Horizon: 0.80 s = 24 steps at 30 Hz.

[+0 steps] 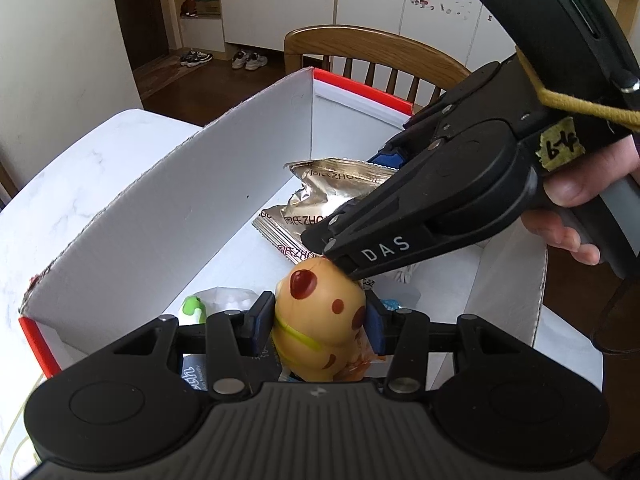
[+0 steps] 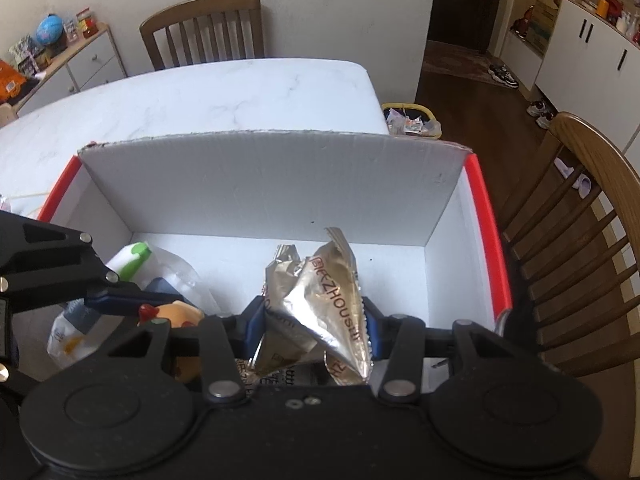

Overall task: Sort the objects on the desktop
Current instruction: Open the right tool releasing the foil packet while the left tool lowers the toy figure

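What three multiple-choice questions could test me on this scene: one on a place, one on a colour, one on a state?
1. Where do both hand-held grippers reach?
A. into the white box
B. under a chair
C. onto the floor

2. What colour trims the box's edges?
A. green
B. red
C. blue

3. What is the left hand-held gripper doing?
A. hanging empty
B. lying flat
C. clamping the spotted toy

Answers: 1 A, both views look down inside its walls, the right hand-held gripper clamping a foil packet; 2 B, red strips line the side rims; 3 C, blue pads press on both flanks.

right gripper (image 2: 314, 328): pads pinch gold foil packet (image 2: 320, 304)
box (image 2: 272, 184): wall just ahead
toy (image 2: 176, 314): left of claw
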Tool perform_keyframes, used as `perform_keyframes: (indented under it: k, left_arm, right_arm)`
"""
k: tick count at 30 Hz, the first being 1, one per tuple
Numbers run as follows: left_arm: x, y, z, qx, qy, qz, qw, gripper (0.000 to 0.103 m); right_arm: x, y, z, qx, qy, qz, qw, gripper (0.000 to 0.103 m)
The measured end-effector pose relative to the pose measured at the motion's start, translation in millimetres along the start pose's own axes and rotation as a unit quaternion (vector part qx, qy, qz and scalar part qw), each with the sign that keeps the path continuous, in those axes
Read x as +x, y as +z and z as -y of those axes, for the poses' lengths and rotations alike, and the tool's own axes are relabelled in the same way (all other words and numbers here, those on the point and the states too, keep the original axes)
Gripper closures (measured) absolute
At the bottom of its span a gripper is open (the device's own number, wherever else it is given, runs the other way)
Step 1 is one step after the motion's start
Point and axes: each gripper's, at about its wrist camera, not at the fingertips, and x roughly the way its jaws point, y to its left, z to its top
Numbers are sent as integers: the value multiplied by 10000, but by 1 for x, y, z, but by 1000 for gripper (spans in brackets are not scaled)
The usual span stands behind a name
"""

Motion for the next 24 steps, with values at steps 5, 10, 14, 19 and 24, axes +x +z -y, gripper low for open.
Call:
perform_keyframes:
  k: [5,10,14,19,24]
  left_arm:
    - [-3,-1,-1,-83,52,50,9999,46]
    - [-13,-4,0,-26,156,207,9997,29]
    - [-18,-5,-1,-56,199,237,9995,29]
    - [-24,-7,0,-70,250,298,9992,29]
    - [-34,-7,2,-86,267,410,9988,29]
  right_arm:
    - [3,4,-1,-26,-57,-65,10000,53]
    - [0,6,-1,-40,-154,-54,9999,44]
    - [-5,6,0,-15,-193,35,9998,37]
    - [-14,6,1,8,-233,122,9997,37]
    - [-27,6,1,26,-257,234,9994,37]
